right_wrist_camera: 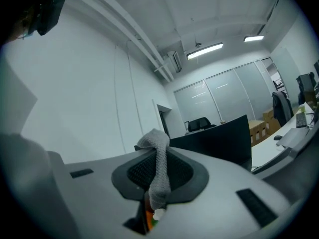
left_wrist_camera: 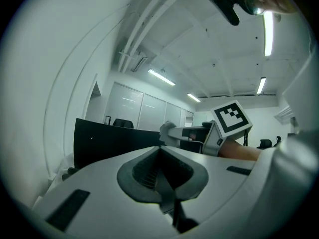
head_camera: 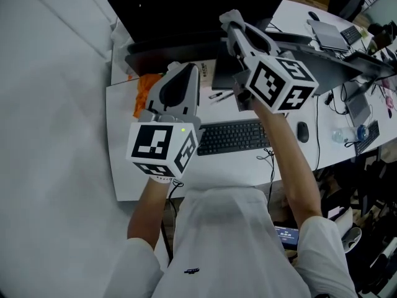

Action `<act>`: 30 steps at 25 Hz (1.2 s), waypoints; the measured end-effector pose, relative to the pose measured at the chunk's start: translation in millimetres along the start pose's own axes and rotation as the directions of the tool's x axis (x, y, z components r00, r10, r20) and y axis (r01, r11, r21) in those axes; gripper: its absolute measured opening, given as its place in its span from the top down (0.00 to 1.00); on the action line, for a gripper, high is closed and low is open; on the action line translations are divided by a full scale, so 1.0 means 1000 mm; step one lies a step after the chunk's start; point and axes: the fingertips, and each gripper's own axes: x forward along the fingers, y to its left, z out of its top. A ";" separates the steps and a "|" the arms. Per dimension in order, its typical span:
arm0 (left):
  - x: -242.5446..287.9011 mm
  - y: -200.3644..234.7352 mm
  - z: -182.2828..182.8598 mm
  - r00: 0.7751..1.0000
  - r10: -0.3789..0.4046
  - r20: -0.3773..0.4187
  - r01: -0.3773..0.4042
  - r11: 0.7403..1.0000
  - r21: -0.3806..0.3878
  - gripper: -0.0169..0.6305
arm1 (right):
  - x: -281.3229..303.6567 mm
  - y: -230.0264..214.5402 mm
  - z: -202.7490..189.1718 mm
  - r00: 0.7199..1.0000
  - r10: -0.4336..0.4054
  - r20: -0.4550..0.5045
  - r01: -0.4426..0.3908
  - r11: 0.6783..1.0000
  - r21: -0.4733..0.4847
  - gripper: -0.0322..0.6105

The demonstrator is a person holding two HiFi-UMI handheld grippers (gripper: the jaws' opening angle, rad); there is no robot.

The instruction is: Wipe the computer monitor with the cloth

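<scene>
- A cloth (right_wrist_camera: 159, 166) is pinched by the shut jaws of the right gripper (right_wrist_camera: 155, 139), near the monitor (head_camera: 186, 5)
- Jaws of the left gripper (left_wrist_camera: 160, 152) are pressed together (empty)

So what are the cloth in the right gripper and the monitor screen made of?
The cloth: grey knitted-looking fabric, possibly microfibre; a fine bumpy texture shows where the right gripper pinches it. The monitor: black screen, likely matte coated plastic or glass; no sharp reflections show.
</scene>
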 end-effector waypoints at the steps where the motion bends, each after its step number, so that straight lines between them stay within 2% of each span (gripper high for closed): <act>1: 0.000 0.003 0.000 1.000 0.000 0.003 0.000 1.000 -0.002 0.95 | 0.003 -0.001 0.001 1.000 -0.015 0.011 0.015 1.000 0.006 0.89; 12: 0.003 0.009 -0.015 1.000 -0.010 -0.004 0.010 0.999 -0.052 0.95 | 0.024 -0.012 0.008 0.989 -0.129 0.072 0.128 0.992 0.015 0.89; 16: 0.003 0.013 -0.018 1.000 -0.004 -0.005 0.004 0.998 -0.060 0.95 | 0.031 -0.012 -0.004 0.990 -0.137 0.019 0.137 0.990 -0.012 0.89; 21: 0.002 0.013 -0.019 1.000 -0.015 -0.007 0.014 0.998 -0.054 0.95 | 0.030 -0.012 -0.007 0.984 -0.178 -0.009 0.175 0.977 -0.124 0.89; 25: 0.002 0.008 -0.020 1.000 -0.019 -0.016 0.018 0.999 -0.048 0.95 | 0.028 -0.012 -0.018 0.984 -0.163 -0.071 0.147 0.971 -0.188 0.88; 30: 0.006 -0.001 -0.022 0.999 -0.030 -0.024 0.029 0.999 -0.041 0.95 | 0.020 -0.026 -0.029 0.972 -0.196 -0.131 0.161 0.958 -0.239 0.88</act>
